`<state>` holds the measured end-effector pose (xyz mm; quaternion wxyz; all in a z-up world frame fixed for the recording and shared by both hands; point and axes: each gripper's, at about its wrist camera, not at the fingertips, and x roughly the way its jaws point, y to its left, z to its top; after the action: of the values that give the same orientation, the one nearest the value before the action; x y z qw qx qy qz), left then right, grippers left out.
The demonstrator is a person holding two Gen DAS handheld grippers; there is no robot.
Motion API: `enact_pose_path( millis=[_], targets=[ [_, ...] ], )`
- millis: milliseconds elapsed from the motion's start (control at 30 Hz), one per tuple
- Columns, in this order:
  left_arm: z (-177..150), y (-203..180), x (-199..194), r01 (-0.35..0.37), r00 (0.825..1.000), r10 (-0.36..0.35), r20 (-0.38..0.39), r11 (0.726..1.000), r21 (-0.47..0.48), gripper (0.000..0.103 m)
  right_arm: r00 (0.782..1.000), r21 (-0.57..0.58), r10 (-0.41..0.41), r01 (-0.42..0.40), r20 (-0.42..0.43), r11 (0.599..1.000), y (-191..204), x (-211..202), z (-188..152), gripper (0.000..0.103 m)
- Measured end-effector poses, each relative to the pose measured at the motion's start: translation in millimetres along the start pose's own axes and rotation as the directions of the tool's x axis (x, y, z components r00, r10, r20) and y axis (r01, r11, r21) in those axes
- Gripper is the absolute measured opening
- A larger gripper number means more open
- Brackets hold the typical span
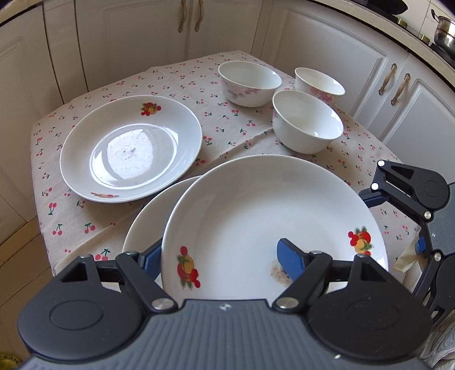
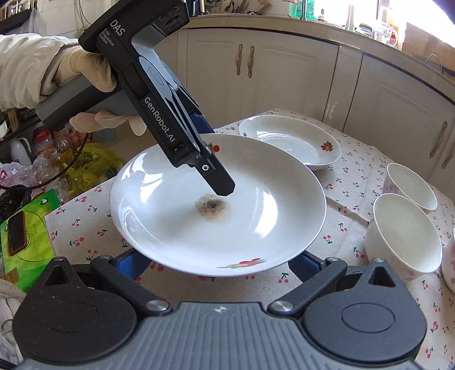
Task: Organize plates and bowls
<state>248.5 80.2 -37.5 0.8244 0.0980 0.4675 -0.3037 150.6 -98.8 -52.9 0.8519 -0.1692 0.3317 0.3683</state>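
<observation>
A small table draped in a beige cherry-print cloth (image 1: 170, 76) is set in a kitchen corner, enclosed by cream panelled cabinet doors (image 1: 136, 34) with bronze handles (image 2: 244, 60). Daylight is admitted at the upper right, above a cluttered pale countertop (image 2: 284, 21).

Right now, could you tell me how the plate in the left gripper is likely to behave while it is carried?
The held plate looks glazed, so probably slippery and breakable. The left gripper pinches only its rim, so it may tilt. The brown residue looks dried and unlikely to run.
</observation>
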Motion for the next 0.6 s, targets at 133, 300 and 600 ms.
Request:
enact_pose_path(
  millis=[133, 300, 600],
  targets=[
    [-0.9, 5.9, 4.6, 0.002, 1.000, -0.002, -0.008, 1.000, -0.005, 0.081, 1.000, 0.010, 0.007, -0.006, -0.016, 1.000, 0.8, 5.1, 3.3, 0.103],
    [-0.8, 11.0, 9.0, 0.006, 1.000, -0.006, -0.020, 1.000, -0.005, 0.081, 1.000, 0.022, 0.010, -0.010, -0.030, 1.000, 0.3, 9.6, 7.0, 0.103],
    [-0.2, 15.6, 14.5, 0.007, 0.999, -0.008, -0.045, 1.000, -0.008, 0.081, 0.999, 0.012, 0.008, -0.007, -0.045, 1.000, 1.0, 13.1, 9.8, 0.103]
  ],
)
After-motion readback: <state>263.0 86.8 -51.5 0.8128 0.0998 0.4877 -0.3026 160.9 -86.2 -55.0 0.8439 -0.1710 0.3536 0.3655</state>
